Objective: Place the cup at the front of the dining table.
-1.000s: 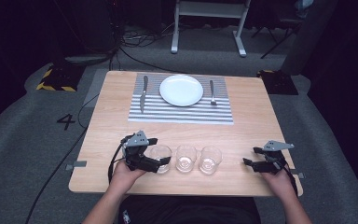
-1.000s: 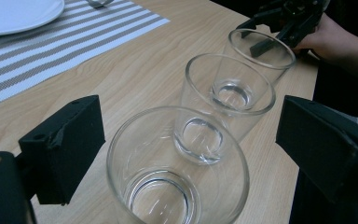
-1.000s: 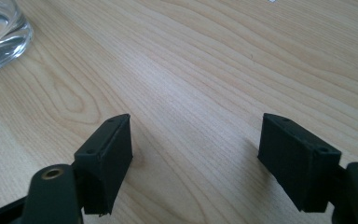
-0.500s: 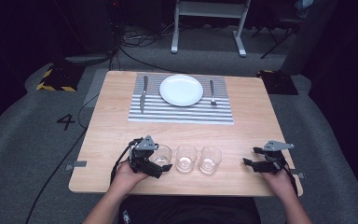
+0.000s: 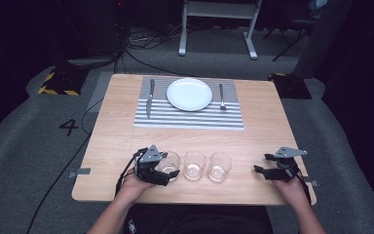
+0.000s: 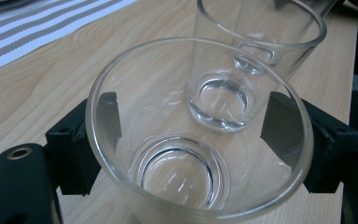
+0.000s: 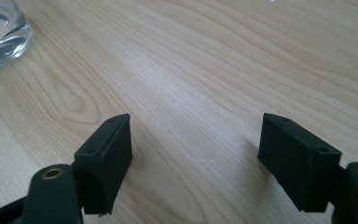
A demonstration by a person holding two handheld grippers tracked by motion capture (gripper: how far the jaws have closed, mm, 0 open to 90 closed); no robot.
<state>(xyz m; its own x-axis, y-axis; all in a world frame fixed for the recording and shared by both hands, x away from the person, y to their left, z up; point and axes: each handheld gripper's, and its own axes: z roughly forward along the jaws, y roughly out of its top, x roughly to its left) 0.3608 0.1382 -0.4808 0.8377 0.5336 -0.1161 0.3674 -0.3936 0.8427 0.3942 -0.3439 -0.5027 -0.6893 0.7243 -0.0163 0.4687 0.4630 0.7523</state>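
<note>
three clear drinking glasses stand upright in a row along the near edge of the wooden table point(image 5: 112, 141), mouths up, all looking empty. left glass point(image 5: 169, 163) sits between the jaws of the left gripper point(image 5: 168, 171); in the left gripper view that glass point(image 6: 200, 140) shows a thin rim and thick round base, w/ one black jaw on each side of its wall. jaws are spread about as wide as the glass; can't tell if they press it or just flank it. middle glass point(image 5: 194, 165) is just beside it, and in the left gripper view it point(image 6: 256, 51) stands right behind the first. right glass point(image 5: 219, 166) ends the row, near the middle one.

right gripper point(image 5: 265, 165) rests at the near right corner, well apart from the glasses, held by the person's right hand point(image 5: 288, 183). its jaws are wide open w/ nothing between them, only bare wood; a glass base point(image 7: 0, 32) peeks in at the top left of the right gripper view.

counts: 3 glasses, 1 plate, 1 knife, 1 fork, 1 mat, 2 grippers.

far side: striped placemat point(image 5: 190, 117) w/ a white plate point(image 5: 189, 94) on it, knife point(image 5: 150, 97) left of the plate, fork point(image 5: 221, 96) right of it, both lying w/ long axis running near-to-far. left hand point(image 5: 136, 184) grips the left tool.
</note>
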